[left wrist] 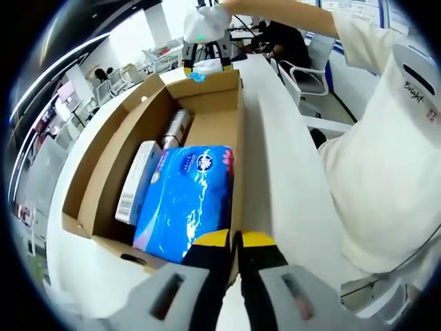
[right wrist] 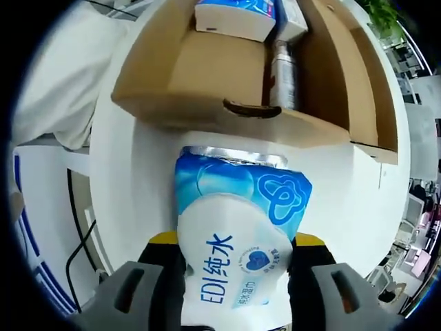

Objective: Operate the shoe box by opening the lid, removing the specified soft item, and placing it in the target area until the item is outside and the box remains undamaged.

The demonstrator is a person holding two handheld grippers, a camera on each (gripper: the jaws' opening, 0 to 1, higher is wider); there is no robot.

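Observation:
The brown cardboard shoe box [left wrist: 100, 172] lies open on a white table. Inside it are a blue tissue pack [left wrist: 186, 200], a white carton [left wrist: 138, 181] and a silver can [left wrist: 177, 127]. My left gripper [left wrist: 236, 240] is shut on the near end of the box's right wall. At the box's far end my right gripper [left wrist: 207, 52] hangs with a soft white pack [left wrist: 203, 24] in it. In the right gripper view, the right gripper [right wrist: 234, 241] is shut on this blue-and-white wet wipes pack [right wrist: 238, 227], held above the table just outside the shoe box [right wrist: 186, 76].
A person in a white shirt [left wrist: 386, 165] stands along the table's right side, one arm reaching over the box. The white table [left wrist: 282, 172] ends close to the box. A black cable [right wrist: 76, 241] hangs below the table's edge. Office chairs [left wrist: 310, 76] stand beyond.

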